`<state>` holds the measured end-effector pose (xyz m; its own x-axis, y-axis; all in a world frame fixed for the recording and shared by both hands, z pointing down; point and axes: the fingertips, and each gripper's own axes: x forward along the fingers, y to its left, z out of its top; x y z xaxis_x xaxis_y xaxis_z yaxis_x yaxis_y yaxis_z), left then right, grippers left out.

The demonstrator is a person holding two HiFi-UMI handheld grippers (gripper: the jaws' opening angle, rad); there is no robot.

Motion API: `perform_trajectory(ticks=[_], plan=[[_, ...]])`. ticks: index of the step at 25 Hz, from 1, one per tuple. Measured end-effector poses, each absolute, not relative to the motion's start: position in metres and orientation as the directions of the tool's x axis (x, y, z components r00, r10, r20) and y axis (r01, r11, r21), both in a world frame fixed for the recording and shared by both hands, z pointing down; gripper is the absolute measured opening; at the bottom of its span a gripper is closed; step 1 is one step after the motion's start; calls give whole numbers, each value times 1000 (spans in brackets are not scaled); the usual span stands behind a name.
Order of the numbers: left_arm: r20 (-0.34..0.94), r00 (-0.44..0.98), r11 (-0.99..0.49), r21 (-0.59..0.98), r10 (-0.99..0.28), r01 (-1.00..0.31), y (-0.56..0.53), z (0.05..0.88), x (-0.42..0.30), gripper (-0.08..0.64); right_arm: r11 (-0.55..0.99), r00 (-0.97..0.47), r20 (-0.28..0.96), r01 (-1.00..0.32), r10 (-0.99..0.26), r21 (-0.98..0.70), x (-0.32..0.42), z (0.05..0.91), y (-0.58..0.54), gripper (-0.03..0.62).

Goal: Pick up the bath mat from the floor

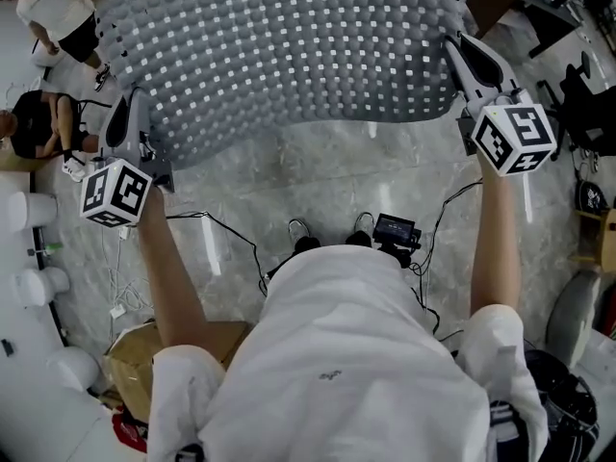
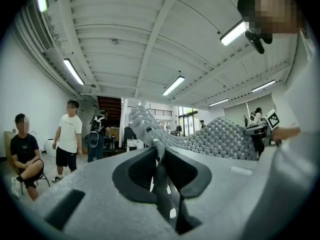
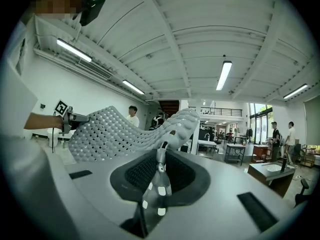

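Observation:
The grey bath mat (image 1: 289, 56), dotted with small holes, hangs spread out in the air between my two grippers, off the marble floor (image 1: 318, 176). My left gripper (image 1: 130, 118) is shut on the mat's left corner. My right gripper (image 1: 472, 61) is shut on its right corner. In the left gripper view the mat's edge (image 2: 220, 139) is pinched between the jaws of the left gripper (image 2: 159, 151) and runs off to the right. In the right gripper view the mat (image 3: 115, 134) is clamped the same way in the right gripper (image 3: 161, 156) and sags toward the left.
Cables (image 1: 231, 234) and a black device (image 1: 395, 229) lie on the floor at the person's feet. A cardboard box (image 1: 144, 354) is at lower left. One person stands (image 1: 58, 8) and another sits (image 1: 34, 123) at upper left. Tables (image 3: 267, 174) stand to the right.

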<state>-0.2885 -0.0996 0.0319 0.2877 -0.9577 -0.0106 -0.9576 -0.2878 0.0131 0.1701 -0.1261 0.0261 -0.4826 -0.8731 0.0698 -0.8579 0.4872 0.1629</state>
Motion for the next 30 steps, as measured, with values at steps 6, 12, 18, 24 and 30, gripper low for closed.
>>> perform_trajectory(ticks=[6,12,18,24,30], plan=[[-49,268,-269,5,-962,-963,-91,14,-299,58,510,-514,29,-840,-857,185,165,14,-122,58],[-68,255,-256,16,-965,-966,-88,11,-303,58,500,-506,25,-842,-862,203,163,11,-120,55],[-61,267,-270,39,-962,-962,-92,16,-296,57,493,-503,-6,-849,-864,190,162,9,-118,51],[-48,272,-274,28,-961,-961,-93,19,-294,49,489,-501,-10,-849,-866,198,161,11,-116,51],[-45,273,-274,27,-961,-961,-92,24,-294,49,481,-492,-14,-856,-870,192,166,15,-115,51]])
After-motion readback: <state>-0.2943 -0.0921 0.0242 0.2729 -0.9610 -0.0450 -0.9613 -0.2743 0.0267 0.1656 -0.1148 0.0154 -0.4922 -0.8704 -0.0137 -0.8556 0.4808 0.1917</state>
